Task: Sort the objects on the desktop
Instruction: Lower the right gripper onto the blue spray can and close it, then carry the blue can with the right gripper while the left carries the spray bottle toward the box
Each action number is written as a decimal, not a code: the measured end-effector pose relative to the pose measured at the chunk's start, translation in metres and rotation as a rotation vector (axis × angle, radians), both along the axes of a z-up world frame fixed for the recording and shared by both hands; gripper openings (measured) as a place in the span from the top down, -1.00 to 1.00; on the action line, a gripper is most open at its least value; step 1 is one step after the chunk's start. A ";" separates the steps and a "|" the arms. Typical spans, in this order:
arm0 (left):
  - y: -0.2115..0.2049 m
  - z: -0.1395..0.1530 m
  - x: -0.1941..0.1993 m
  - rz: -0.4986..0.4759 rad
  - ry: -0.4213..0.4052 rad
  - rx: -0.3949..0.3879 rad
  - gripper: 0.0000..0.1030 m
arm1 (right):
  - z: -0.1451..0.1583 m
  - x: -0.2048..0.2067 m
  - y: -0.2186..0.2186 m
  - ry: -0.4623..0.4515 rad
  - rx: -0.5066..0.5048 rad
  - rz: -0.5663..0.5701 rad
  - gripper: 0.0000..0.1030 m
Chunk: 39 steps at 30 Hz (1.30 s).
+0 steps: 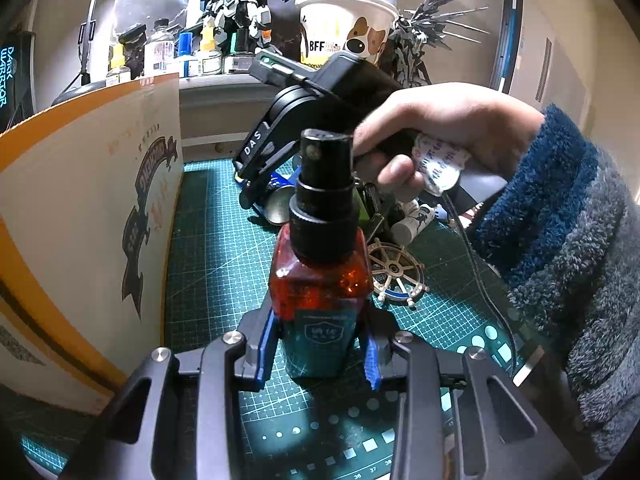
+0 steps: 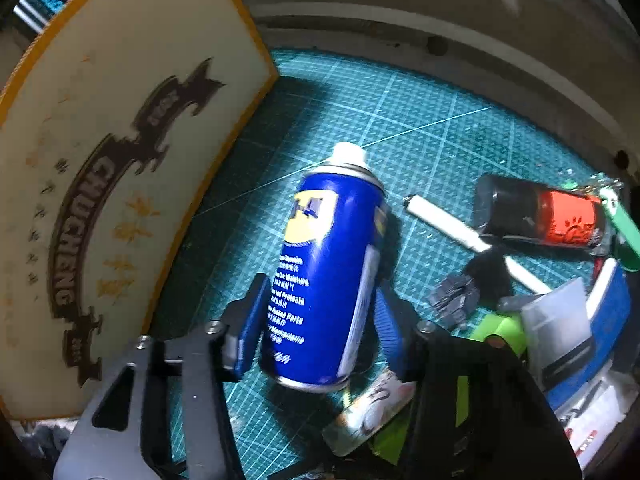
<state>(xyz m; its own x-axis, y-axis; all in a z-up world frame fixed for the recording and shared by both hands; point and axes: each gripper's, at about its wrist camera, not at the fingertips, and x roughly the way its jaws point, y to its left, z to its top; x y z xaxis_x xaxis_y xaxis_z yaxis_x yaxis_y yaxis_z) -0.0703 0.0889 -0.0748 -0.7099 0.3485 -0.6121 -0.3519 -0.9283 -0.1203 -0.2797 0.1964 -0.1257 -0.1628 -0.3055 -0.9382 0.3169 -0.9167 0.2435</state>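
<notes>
My left gripper (image 1: 318, 354) is shut on an orange-red spray bottle (image 1: 320, 292) with a black pump cap and a teal label, held upright above the green cutting mat (image 1: 216, 264). My right gripper (image 2: 320, 328) is shut on a blue WD-40 spray can (image 2: 324, 276) with a white cap, lifted and tilted over the mat (image 2: 420, 128). In the left wrist view the right gripper's black body (image 1: 304, 116) and the hand holding it sit behind the bottle, over a heap of small objects.
A cream and orange cardboard box (image 1: 84, 216) stands at the left, also in the right wrist view (image 2: 108, 184). A ship's wheel ornament (image 1: 394, 274) lies on the mat. A white stick (image 2: 444, 222), a red-and-black bottle (image 2: 540, 212) and green and blue items lie at right. A shelf with small bottles (image 1: 192, 56) runs behind.
</notes>
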 end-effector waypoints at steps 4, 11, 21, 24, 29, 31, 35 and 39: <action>-0.001 0.001 0.000 0.003 0.001 0.004 0.33 | 0.024 0.021 0.011 0.100 -0.036 0.008 0.16; -0.003 0.007 0.002 0.009 0.003 0.007 0.33 | 0.060 0.057 0.039 0.188 -0.184 -0.011 0.17; -0.006 0.017 0.011 0.013 0.054 0.011 0.33 | 0.097 0.119 0.058 0.419 -0.257 -0.108 0.17; -0.008 0.026 0.017 0.014 0.086 0.025 0.33 | 0.112 0.145 0.066 0.475 -0.252 -0.133 0.17; -0.009 0.045 0.031 0.006 0.175 0.042 0.33 | 0.135 0.191 0.083 0.577 -0.235 -0.193 0.17; -0.010 0.053 0.038 0.004 0.233 0.050 0.33 | 0.142 0.209 0.089 0.616 -0.224 -0.219 0.17; -0.013 0.068 0.050 0.003 0.321 0.053 0.33 | 0.153 0.238 0.096 0.668 -0.213 -0.252 0.17; -0.019 0.083 0.058 0.010 0.371 0.065 0.33 | 0.164 0.262 0.097 0.719 -0.193 -0.277 0.17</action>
<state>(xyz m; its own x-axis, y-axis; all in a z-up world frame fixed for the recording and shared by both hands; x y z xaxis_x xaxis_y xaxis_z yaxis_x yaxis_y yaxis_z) -0.0126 0.0697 0.0086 -0.8826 0.3705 -0.2894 -0.3740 -0.9263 -0.0451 -0.0176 0.2931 0.0385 -0.8024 -0.3115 -0.5090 0.2229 -0.9476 0.2287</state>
